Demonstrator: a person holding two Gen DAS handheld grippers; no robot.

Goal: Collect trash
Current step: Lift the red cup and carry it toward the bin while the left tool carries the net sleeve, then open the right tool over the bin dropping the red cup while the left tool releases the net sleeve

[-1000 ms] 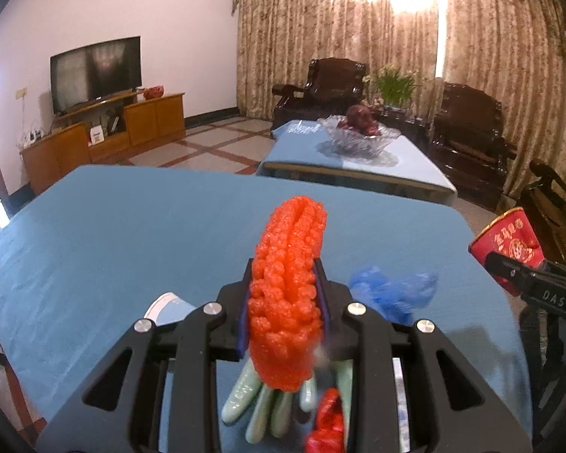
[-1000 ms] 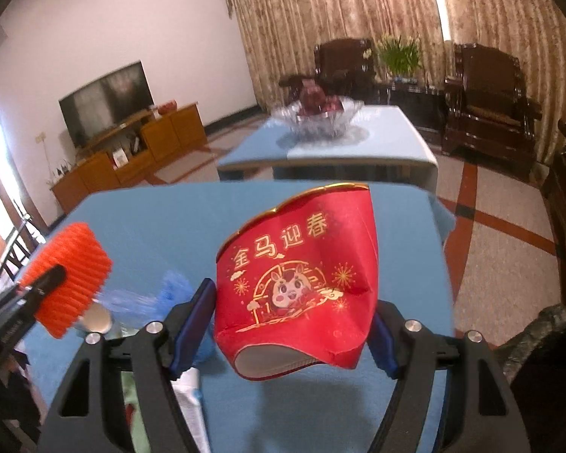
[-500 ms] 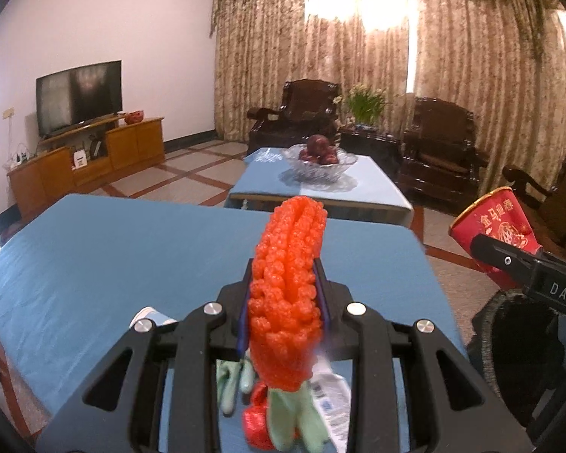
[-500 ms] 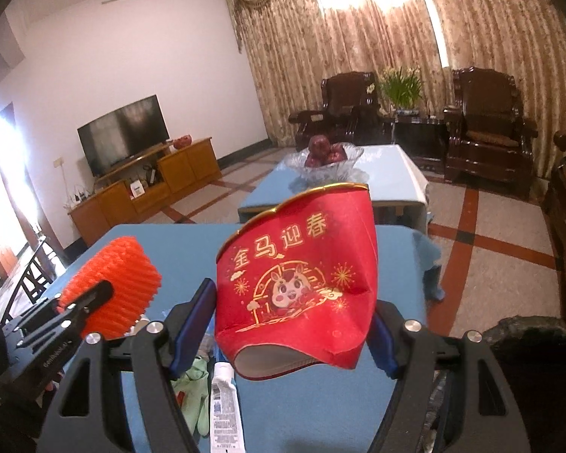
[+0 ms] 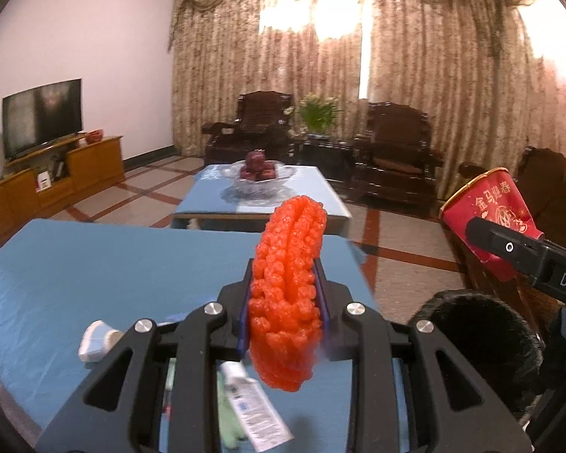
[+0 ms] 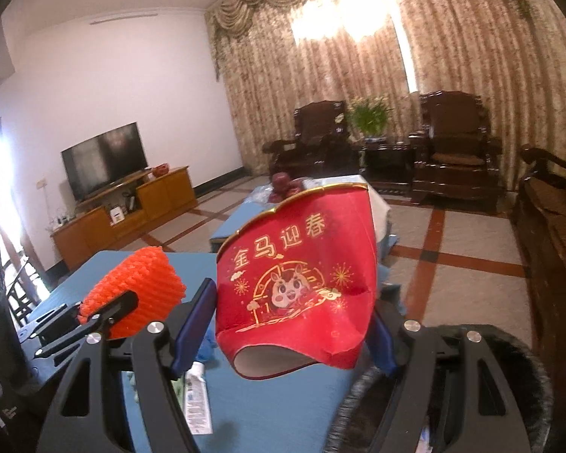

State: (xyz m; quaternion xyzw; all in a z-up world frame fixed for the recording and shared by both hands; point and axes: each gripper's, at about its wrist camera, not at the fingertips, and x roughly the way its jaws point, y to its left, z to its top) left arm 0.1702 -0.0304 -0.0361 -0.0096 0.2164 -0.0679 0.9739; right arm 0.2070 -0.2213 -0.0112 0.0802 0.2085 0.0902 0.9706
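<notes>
An orange foam fruit net (image 5: pixel 288 290) stands upright between the pads of my left gripper (image 5: pixel 283 271), which is shut on it above the blue table (image 5: pixel 94 264). A squashed red paper cup (image 6: pixel 298 283) with gold print is clamped in my right gripper (image 6: pixel 294 302). The left wrist view shows that cup (image 5: pixel 486 204) and the right gripper (image 5: pixel 509 249) at the right, beyond the table edge. The right wrist view shows the net (image 6: pixel 139 287) at the left. A dark-rimmed black bin (image 5: pixel 471 336) sits low beside the table, under the right gripper.
A white tube (image 5: pixel 253 407), a white cap end (image 5: pixel 94 343) and a pale green glove (image 5: pixel 230 426) lie on the table below the left gripper. Farther off are a low table with a glass fruit bowl (image 5: pixel 258 173), dark armchairs and a TV cabinet.
Both grippers have risen and moved toward the table's right edge, still holding the net and the cup. The black bin has come into view; the blue bag has dropped out of the left view.
</notes>
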